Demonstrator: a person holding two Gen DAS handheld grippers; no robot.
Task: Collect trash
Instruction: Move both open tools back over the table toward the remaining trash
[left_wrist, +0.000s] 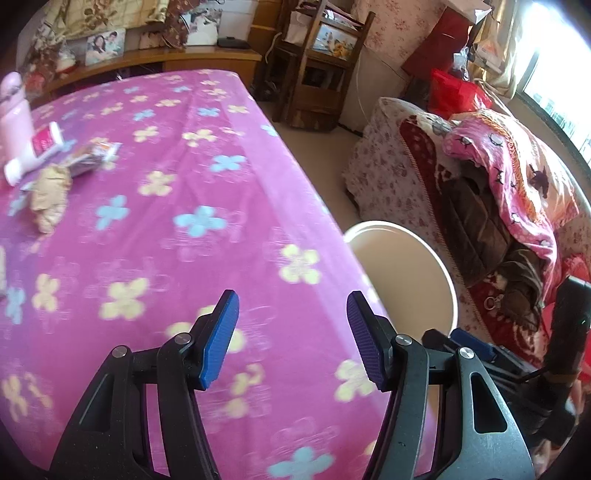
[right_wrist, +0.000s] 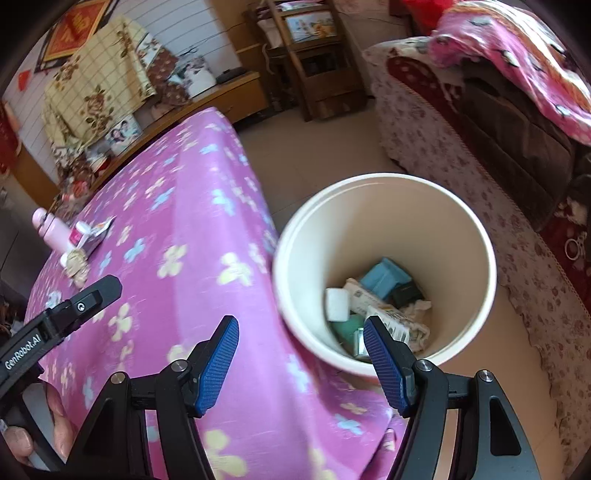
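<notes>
Several scraps of trash remain on the table (left_wrist: 177, 258), bunched at its far left corner: a crumpled paper (left_wrist: 50, 199), a foil wrapper (left_wrist: 92, 157) and a white tube (left_wrist: 35, 155), lying touching one another beside a pink bottle (left_wrist: 14, 122), which looks like a keeper. The bin (right_wrist: 476, 236) stands on the floor against the table's right edge, already holding boxes and wrappers. Both grippers are empty with jaws apart: the left gripper (left_wrist: 293, 339) hangs over the cloth near the bin side, the right gripper (right_wrist: 301, 365) over the table edge and bin rim. Next comes the reach back to the pile. Best take one piece at a time, crumpled paper first since it is nearest, pinching from above, then let go only once well over the bin mouth.
</notes>
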